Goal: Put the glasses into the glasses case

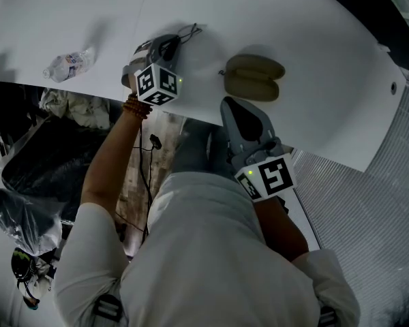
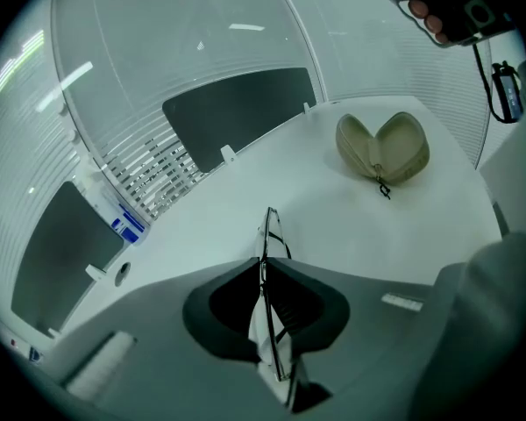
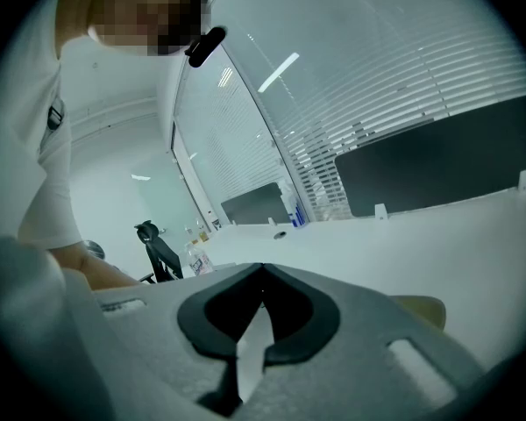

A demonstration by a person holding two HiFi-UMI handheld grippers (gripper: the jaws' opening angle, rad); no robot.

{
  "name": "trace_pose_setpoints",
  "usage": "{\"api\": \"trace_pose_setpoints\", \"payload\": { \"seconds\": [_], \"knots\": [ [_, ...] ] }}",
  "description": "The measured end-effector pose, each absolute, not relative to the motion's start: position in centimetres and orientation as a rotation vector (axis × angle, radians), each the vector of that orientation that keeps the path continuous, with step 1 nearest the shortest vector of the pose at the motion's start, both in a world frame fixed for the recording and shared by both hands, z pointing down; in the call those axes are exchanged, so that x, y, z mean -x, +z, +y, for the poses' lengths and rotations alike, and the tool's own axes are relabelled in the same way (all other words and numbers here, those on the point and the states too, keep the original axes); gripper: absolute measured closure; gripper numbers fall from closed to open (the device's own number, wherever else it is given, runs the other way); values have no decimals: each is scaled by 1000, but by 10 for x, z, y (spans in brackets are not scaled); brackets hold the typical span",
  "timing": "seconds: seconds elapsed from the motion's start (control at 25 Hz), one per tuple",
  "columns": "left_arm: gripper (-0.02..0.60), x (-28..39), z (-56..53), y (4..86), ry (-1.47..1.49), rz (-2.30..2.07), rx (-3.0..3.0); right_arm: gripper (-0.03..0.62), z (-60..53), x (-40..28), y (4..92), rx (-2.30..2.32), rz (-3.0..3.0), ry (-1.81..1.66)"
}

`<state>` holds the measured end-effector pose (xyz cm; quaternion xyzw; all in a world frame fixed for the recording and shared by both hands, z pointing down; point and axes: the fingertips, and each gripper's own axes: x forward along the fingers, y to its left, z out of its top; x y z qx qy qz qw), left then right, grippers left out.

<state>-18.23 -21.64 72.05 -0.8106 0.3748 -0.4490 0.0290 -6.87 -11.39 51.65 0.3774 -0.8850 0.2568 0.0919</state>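
Glasses (image 2: 270, 232) pinched edge-on in your left gripper (image 2: 265, 266), well apart from the open case (image 2: 383, 147) by the table's (image 2: 333, 226) near edge. Thin frame may twist or slip. Right gripper (image 3: 261, 272) is pressed together and empty, so the unheld case may skid.

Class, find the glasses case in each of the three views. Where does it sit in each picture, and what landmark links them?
Head view: case upper centre, open.
Left gripper view: case upper right, open.
Right gripper view: case lower right, only a tan edge showing.
Shared landmark: the white table under it.
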Motion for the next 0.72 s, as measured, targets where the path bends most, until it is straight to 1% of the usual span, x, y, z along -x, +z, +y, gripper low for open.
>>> {"api": "trace_pose_setpoints", "payload": {
  "seconds": [0.32, 0.52, 0.72],
  "knots": [
    [563, 171, -209, 693, -1335, 1157, 2527, 594, -109, 61, 510, -1141, -2624, 723],
    [563, 155, -194, 653, -1262, 1192, 2599, 592, -105, 54, 499, -1145, -2627, 681],
    [563, 120, -180, 606, -1155, 1170, 2636, 592, -103, 37, 480, -1187, -2634, 614]
  ]
}}
